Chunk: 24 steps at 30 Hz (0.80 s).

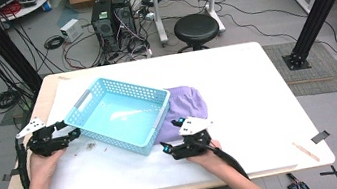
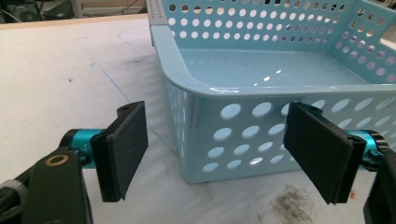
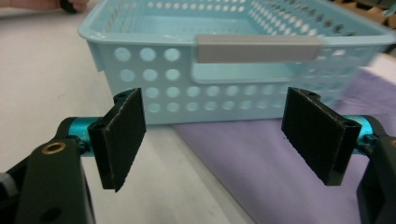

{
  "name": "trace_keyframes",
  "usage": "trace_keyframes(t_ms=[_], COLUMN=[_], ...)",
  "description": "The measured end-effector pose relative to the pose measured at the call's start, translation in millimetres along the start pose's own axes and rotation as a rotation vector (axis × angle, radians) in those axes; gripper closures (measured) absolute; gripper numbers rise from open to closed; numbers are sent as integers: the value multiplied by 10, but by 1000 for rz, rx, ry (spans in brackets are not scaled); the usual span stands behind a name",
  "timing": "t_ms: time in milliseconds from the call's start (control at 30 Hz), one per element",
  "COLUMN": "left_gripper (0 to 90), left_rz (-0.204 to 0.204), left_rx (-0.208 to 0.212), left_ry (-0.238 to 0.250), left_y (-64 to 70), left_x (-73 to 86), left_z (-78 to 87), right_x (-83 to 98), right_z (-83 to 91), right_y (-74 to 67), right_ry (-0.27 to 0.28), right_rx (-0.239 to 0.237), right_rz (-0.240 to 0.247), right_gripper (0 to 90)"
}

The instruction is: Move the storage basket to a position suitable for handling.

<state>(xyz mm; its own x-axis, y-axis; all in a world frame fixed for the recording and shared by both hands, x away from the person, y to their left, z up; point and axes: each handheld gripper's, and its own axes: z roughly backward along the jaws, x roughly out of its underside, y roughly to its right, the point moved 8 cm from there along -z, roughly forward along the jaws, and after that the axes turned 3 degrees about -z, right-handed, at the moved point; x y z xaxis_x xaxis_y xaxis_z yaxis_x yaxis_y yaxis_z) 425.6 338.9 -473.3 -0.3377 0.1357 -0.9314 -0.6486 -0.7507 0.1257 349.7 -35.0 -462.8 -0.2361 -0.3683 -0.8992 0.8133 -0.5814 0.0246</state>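
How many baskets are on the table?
1: the light blue basket sits left of centre, its right edge resting on the purple cloth. Nothing else hides behind it visibly.

Lab: computer towers (image 1: 113, 14), floor cables (image 1: 84, 51)

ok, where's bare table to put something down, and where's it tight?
Free: the wide right side of the table, from the purple cloth to the right edge, and the far strip behind the blue basket. Crowded: the near-left, where the left claw sits at the basket's corner, and near-centre, where the right claw faces basket and cloth.
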Motion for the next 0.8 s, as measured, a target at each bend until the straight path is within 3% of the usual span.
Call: trace_keyframes(t_ms=[167, 233, 333, 567, 700, 800], left_gripper=[291, 360, 367, 355, 355, 358], left_rz=[6, 11, 17, 11, 43, 43], left_rx=[45, 49, 36, 9, 14, 19], left_ry=[7, 8, 10, 10, 47, 54], left_y=[33, 43, 34, 63, 141, 214], left_x=[-2, -5, -13, -46, -155, -190], left_z=[-3, 6, 15, 12, -17, -67], right_x=[-65, -89, -134, -272, -425, -511], right_z=[-290, -355, -379, -331, -219, -124], right_y=[-237, -275, -299, -250, -130, -17], right_ry=[-23, -39, -43, -10, 38, 56], right_rx=[-39, -57, -74, -84, -102, -99], right_rz=[28, 21, 18, 16, -14, -28], right_gripper=[218, 215, 220, 232, 235, 235])
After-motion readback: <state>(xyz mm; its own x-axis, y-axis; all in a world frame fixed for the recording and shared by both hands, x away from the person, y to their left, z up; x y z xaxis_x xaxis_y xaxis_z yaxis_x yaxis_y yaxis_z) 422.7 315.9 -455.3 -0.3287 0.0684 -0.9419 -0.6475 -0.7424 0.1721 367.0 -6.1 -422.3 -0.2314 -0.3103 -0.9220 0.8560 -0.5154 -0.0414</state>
